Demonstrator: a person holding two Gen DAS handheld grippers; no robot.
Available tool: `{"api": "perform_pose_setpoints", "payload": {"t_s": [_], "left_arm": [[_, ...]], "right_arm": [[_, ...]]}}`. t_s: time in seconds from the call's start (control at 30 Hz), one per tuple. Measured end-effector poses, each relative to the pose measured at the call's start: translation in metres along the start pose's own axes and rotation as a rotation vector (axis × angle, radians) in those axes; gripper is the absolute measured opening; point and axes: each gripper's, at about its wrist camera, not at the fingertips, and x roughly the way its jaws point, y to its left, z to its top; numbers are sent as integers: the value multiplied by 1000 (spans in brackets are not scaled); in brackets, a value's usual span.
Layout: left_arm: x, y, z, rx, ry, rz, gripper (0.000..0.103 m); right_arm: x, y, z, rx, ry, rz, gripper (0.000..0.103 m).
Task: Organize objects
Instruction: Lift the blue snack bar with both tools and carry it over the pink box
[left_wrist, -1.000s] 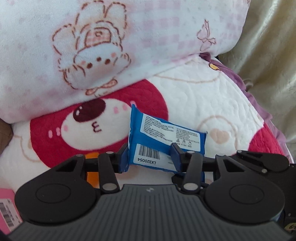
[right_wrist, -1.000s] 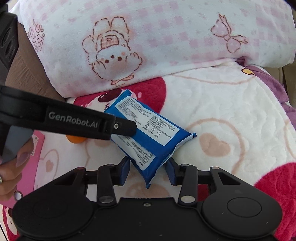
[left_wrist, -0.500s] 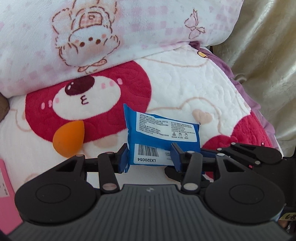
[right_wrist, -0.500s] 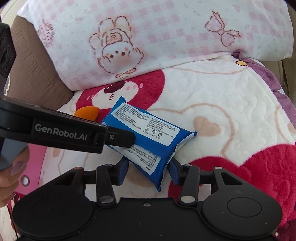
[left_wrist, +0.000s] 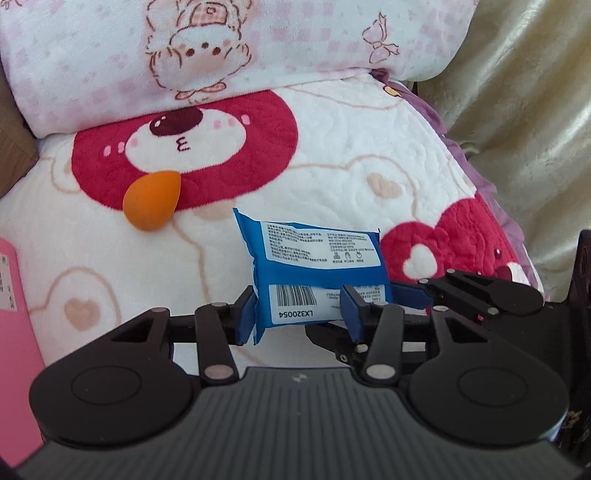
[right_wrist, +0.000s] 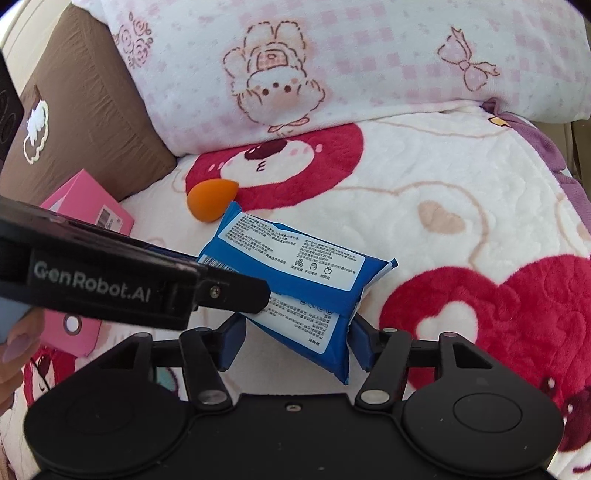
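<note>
Bedding fills both views: a white plush blanket (left_wrist: 332, 158) printed with red bears and hearts covers the bed, and a pink checked pillow (right_wrist: 369, 66) lies along its far edge, with a brown cushion (right_wrist: 85, 122) at the pillow's left end. Places below are given relative to the blue wipes packet (left_wrist: 314, 266), the item in hand. The left hand-held gripper (left_wrist: 299, 314) is clamped on the packet's barcode end, its blue pads pressing both sides, and holds the packet clear above the blanket. The right hand-held gripper (right_wrist: 295, 343) straddles the packet's opposite lower corner; its jaws are opening, the left pad stands visibly off the wrapper, and whether the right pad touches cannot be told, so the grip appears to be passing to the left side alone. An orange makeup sponge (right_wrist: 210, 201) rests on the blanket just beyond the packet's far left corner, at the edge of the red bear face. A pink box (right_wrist: 88, 210) lies farther left of the packet, against the brown cushion. Judged progress: the packet is picked up but not yet placed; the sponge and the pink box lie loose, and no container or tidy grouping is visible, so most of the organizing seems to remain.
</note>
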Motion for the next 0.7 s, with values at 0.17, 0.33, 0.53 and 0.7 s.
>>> {"api": "perform_pose_setpoints", "payload": {"t_s": [0.17, 0.33, 0.53, 0.7], "left_arm": [[-9, -1, -15, -5, 5, -9, 46], [-20, -1, -27, -16, -2, -21, 46], [-34, 1, -42, -59, -12, -26, 46], [-54, 8, -55, -78, -25, -31, 46]], "right_arm": [[-6, 13, -9, -29, 16, -13, 70], [-14, 21, -17, -33, 23, -6, 73], [-23, 34, -23, -38, 29, 4, 78], [-34, 49, -28, -50, 22, 26, 79]]}}
